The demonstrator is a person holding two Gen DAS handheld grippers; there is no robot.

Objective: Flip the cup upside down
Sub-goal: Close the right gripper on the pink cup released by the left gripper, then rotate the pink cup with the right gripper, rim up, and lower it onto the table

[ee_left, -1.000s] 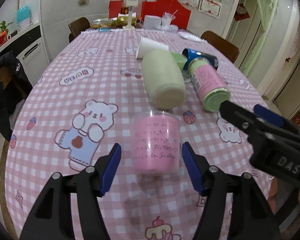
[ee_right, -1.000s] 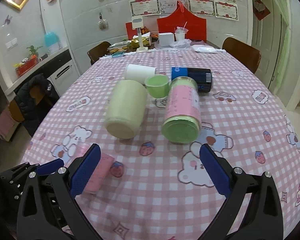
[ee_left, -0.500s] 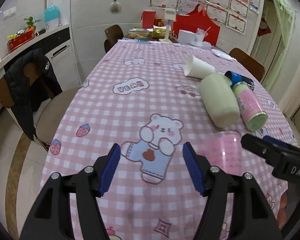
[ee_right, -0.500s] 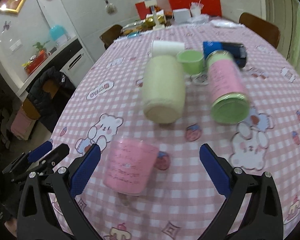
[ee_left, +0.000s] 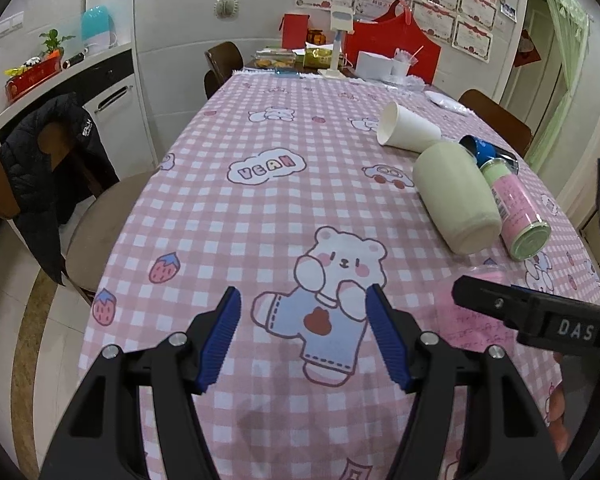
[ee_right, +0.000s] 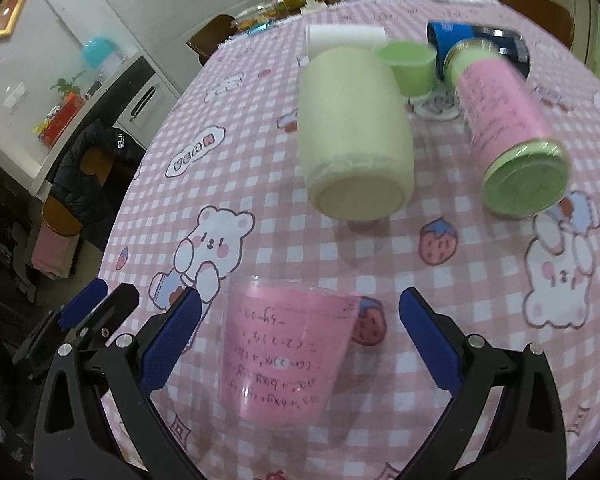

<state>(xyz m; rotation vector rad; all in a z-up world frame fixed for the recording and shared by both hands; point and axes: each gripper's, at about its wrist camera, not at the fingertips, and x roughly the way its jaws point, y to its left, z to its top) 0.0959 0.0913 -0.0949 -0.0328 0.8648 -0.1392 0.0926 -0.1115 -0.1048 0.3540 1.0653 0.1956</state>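
The pink clear plastic cup (ee_right: 284, 356) with dark writing sits on the pink checked tablecloth, between my right gripper's (ee_right: 300, 340) open blue-padded fingers, not touched. In the left wrist view the cup (ee_left: 476, 320) is at the right, mostly hidden behind the right gripper's black finger. My left gripper (ee_left: 304, 336) is open and empty, to the cup's left over the bear print.
A cream cylinder (ee_right: 352, 132) and a pink bottle with a green cap (ee_right: 508, 136) lie on their sides beyond the cup. Behind them are a small green cup (ee_right: 410, 64), a white paper cup (ee_left: 408, 130) and a blue can (ee_right: 476, 40). A chair with a black jacket (ee_left: 48, 168) stands at the left table edge.
My left gripper has backed away to the left, off the pink cup. My right gripper has moved in over the cup, which now sits between its open fingers.
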